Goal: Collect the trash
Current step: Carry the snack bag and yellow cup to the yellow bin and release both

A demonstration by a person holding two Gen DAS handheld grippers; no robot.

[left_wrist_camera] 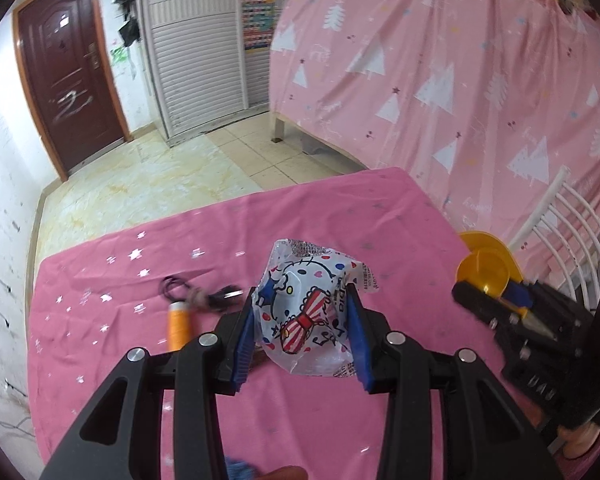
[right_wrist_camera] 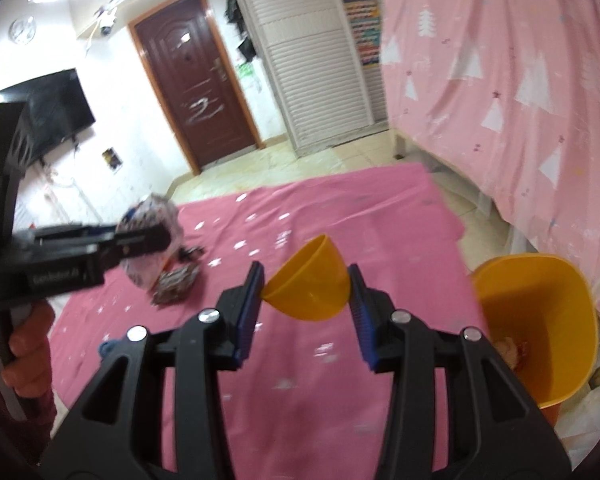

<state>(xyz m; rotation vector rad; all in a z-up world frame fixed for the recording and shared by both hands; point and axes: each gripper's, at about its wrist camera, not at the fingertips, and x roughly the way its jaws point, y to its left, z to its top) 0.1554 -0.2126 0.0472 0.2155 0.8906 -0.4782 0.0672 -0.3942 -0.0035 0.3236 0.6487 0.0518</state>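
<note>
- Trash here is a crinkled cartoon-print wrapper (left_wrist_camera: 306, 312), clamped between the blue pads of the left gripper (left_wrist_camera: 302, 304) and lifted above the pink tablecloth (left_wrist_camera: 112, 280); its print shows a cat-like face and a striped bow, and the small lettering near the right pad is too warped to read.
- Left of it on the cloth lie an orange tube (left_wrist_camera: 179, 322) and a tangled black cord (left_wrist_camera: 198, 294), both blurred.
- Seen from the right wrist, that left gripper (right_wrist_camera: 140, 240) bears white lettering, too smeared to read; a second patterned packet (right_wrist_camera: 176, 282) lies on the cloth below it.
- Right gripper (right_wrist_camera: 306, 292) is clenched on a small orange cup (right_wrist_camera: 310, 280), tilted on its side.
- At the table's right edge stands an orange bin (right_wrist_camera: 540, 320), with something pale at its bottom, hard to make out.
</note>
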